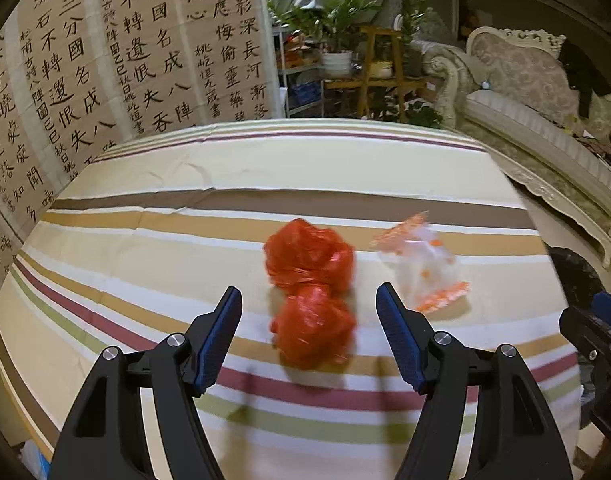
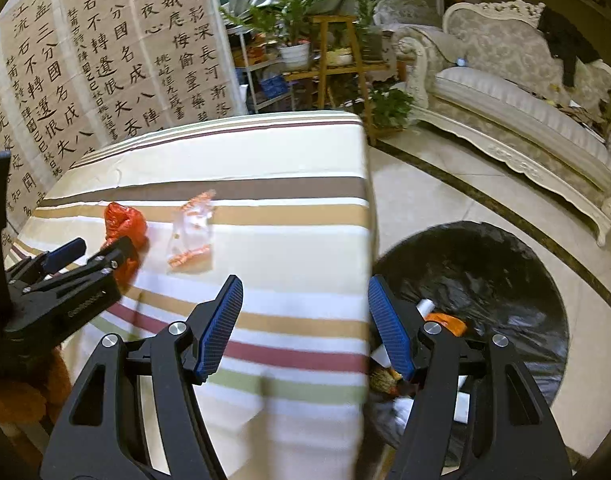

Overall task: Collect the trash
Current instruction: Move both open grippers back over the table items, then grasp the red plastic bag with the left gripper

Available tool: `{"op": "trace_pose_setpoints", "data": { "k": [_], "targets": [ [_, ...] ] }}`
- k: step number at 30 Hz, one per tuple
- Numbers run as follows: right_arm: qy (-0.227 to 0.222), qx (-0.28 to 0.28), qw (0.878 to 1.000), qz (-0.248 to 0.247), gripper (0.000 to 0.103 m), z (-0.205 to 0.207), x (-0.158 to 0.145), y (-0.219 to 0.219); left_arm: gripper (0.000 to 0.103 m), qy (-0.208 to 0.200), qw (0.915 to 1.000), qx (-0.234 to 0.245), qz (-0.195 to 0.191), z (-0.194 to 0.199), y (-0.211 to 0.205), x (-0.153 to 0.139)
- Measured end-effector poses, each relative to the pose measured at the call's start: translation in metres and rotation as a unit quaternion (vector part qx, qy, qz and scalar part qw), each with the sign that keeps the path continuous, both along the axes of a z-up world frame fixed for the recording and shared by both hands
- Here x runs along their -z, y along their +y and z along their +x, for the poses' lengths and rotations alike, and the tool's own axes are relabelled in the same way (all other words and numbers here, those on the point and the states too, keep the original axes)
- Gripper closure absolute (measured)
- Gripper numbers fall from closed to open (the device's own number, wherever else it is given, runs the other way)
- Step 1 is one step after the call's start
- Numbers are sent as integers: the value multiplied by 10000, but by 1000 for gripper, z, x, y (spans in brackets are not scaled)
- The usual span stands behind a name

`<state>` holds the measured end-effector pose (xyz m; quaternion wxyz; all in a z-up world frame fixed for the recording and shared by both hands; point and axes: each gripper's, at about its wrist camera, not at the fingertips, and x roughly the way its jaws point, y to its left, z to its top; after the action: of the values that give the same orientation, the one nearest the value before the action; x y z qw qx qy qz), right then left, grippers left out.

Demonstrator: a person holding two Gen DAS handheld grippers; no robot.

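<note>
Left gripper (image 1: 309, 300) jaws open above 2 red bag wads (image 1: 311, 292) on striped worktop (image 1: 145, 264); right gripper (image 2: 305, 292) jaws open, empty, beside bin (image 2: 485, 272).

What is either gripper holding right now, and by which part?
Nothing. The left gripper is open above the crumpled red plastic bags; the right gripper is open and empty.

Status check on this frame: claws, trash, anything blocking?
Left claw open above near red bag. Right claw open, empty, at table edge beside bin. Clear wrapper still on table. Nothing blocking.
</note>
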<state>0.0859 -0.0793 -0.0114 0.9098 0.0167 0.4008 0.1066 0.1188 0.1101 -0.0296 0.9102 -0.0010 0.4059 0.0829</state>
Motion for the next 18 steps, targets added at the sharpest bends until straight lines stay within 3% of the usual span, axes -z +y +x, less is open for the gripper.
{"op": "trace_pose_setpoints", "data": {
  "k": [5, 11, 18],
  "targets": [
    [31, -167, 9998, -40, 40, 14, 0, 22, 37, 223, 9997, 14, -112, 7, 9, 11],
    [46, -345, 9994, -83, 40, 25, -2, 46, 61, 308, 9993, 126, -189, 8, 13, 15],
    [91, -582, 9981, -161, 39, 35, 1, 75, 67, 218, 9994, 96, -241, 4, 25, 10]
  ]
}}
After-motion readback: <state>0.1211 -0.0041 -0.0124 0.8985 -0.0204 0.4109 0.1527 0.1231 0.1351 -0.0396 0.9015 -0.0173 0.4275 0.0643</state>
